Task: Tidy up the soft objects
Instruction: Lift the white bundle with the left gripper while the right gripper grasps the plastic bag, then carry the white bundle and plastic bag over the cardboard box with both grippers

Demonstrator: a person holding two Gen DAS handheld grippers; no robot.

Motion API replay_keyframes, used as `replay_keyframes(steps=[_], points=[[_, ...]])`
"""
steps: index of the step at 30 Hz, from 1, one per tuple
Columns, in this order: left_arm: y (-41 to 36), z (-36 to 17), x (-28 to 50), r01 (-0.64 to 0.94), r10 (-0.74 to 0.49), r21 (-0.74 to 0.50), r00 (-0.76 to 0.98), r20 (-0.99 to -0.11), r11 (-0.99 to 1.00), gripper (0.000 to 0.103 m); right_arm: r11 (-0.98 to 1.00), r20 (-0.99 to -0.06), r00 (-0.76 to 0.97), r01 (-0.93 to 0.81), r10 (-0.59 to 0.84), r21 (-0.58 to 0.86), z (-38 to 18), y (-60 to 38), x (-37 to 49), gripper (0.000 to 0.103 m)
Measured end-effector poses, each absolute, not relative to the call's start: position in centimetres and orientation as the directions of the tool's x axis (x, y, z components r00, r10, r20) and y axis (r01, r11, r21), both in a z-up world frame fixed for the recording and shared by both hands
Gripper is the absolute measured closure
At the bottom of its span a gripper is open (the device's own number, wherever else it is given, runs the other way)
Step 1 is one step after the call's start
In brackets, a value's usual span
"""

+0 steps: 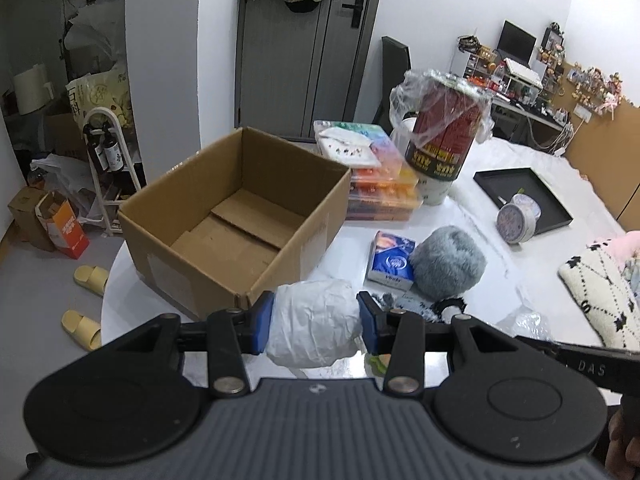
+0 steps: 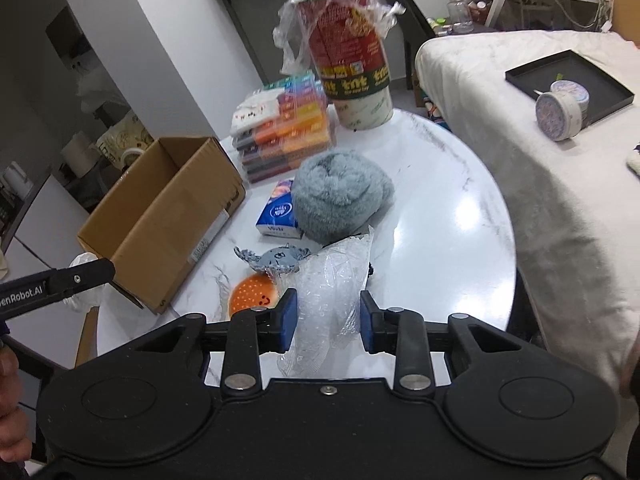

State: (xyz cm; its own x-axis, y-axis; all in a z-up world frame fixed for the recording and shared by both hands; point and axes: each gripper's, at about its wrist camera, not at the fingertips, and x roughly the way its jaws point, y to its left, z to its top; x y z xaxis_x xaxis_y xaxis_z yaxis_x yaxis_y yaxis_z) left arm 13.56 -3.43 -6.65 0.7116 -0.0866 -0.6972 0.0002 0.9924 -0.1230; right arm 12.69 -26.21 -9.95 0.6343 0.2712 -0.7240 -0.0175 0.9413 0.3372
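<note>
Crinkled white paper or plastic, a wad of it, sits clamped in your left tongs [image 1: 316,322]; the white wad [image 1: 314,320] bulges above and below the blue pads, so the grip is across its middle and looks firm. Your right tongs [image 2: 329,320] are closed on a clear plastic bag [image 2: 332,304]; the film is bunched between the pads, and a loose tail hangs below them.

Both loads are off the tabletop [image 2: 440,216]. The open cardboard box [image 1: 236,216] stands just ahead of the left tongs, near corner almost under the wad, and looks empty inside.

Judgement: step in hand is carrying both soft items to the box.
- Bring the left tongs over the box cavity, past the near wall, before you release; the wad is light and may bounce off the rim.
- Let the right tongs follow from the box's long side; keep the bag's tail clear of the grey octopus toy [image 2: 276,258] and orange perforated disc [image 2: 252,298] lying just beyond the pads.
- Lower into the box, then open; thin film can cling to a pad.

Remaining soft items: grey fluffy roll [image 2: 340,196], touching the blue tissue pack [image 2: 280,212].
</note>
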Motion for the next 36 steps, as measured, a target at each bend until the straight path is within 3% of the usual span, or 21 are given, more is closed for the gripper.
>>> replay_keyframes(steps=[36], points=[[2.5, -3.2, 16.4, -0.058, 0.011, -0.053, 0.77, -0.638, 0.997, 0.06, 0.919, -0.616, 0.687, -0.22, 0.384, 0.328, -2.8, -20.7, 14.7, 0.072]])
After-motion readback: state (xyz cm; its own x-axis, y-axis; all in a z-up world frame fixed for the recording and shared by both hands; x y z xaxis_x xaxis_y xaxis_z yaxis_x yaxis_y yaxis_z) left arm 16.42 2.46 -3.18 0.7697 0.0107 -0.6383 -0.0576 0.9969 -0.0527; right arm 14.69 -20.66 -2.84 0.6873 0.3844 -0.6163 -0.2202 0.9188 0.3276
